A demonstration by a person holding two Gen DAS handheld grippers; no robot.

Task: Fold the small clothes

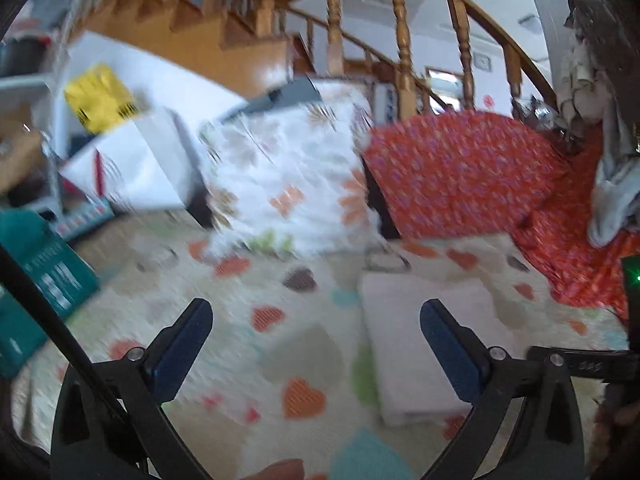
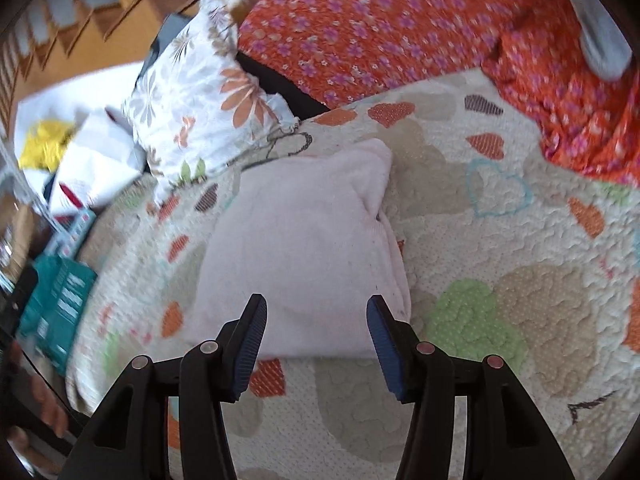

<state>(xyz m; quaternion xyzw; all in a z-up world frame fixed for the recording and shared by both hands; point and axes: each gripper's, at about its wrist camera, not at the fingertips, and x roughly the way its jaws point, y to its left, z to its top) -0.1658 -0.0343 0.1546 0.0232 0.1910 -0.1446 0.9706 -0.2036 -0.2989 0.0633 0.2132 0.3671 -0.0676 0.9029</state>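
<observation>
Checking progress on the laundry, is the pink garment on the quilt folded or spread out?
Folded: the pink garment lies as a compact stacked rectangle, layered edges showing along its side.

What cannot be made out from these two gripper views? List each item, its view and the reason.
- Teal box lettering, left wrist view: motion blur.
- Folded pink garment, right wrist view: its underside and inner layers are hidden by its own top layer.
- Grey cloth, right wrist view: cut off by the frame edge.
- Yellow item, left wrist view: too blurred to identify.
</observation>
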